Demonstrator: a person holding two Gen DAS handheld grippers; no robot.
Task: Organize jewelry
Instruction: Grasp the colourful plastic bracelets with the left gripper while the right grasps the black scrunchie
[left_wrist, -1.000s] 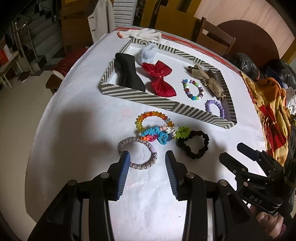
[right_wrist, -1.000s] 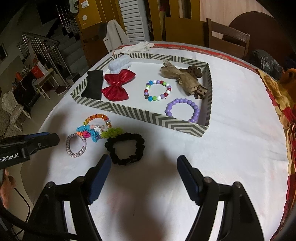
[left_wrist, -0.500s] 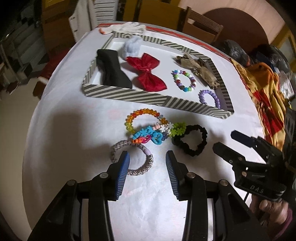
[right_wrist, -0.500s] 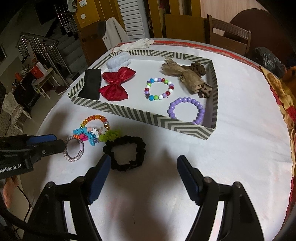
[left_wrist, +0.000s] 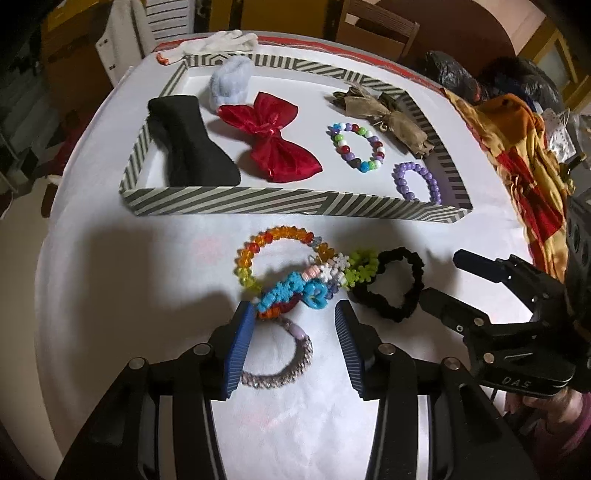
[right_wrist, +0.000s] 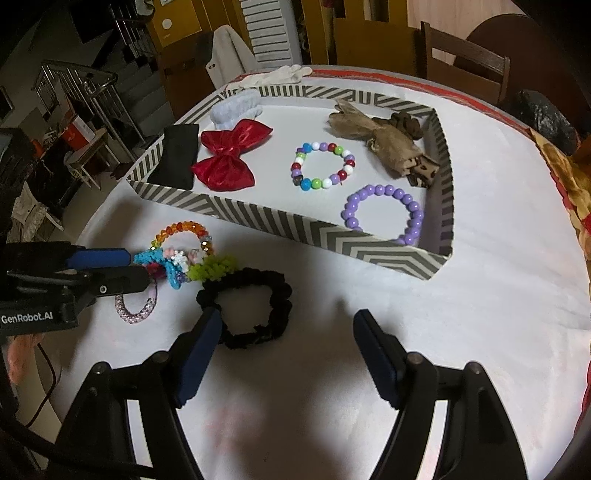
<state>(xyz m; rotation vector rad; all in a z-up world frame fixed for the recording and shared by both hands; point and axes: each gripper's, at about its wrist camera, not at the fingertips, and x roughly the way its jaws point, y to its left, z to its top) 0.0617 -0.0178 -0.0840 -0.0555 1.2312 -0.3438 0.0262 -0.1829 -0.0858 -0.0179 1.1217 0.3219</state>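
A striped tray (left_wrist: 258, 205) (right_wrist: 280, 227) holds a black band, a red bow (left_wrist: 269, 136), a multicoloured bead bracelet (left_wrist: 356, 147) and a purple bead bracelet (right_wrist: 382, 214). On the white cloth in front lie a rainbow bead bracelet (left_wrist: 273, 236), a tangle of coloured pieces (left_wrist: 310, 282), a black scrunchie (left_wrist: 391, 284) (right_wrist: 251, 306) and a pink woven bracelet (left_wrist: 284, 365). My left gripper (left_wrist: 293, 332) is open, its fingers on either side of the pink bracelet's far part. My right gripper (right_wrist: 286, 343) is open, just short of the black scrunchie.
A white glove (left_wrist: 218, 42) lies beyond the tray. A patterned orange-red cloth (left_wrist: 524, 155) covers the table's right side. Wooden chairs (right_wrist: 465, 59) stand at the far edge. The table drops off to the left.
My left gripper has moved forward and now straddles the pink woven bracelet, close to the coloured tangle. My right gripper has edged toward the black scrunchie. Both stay open.
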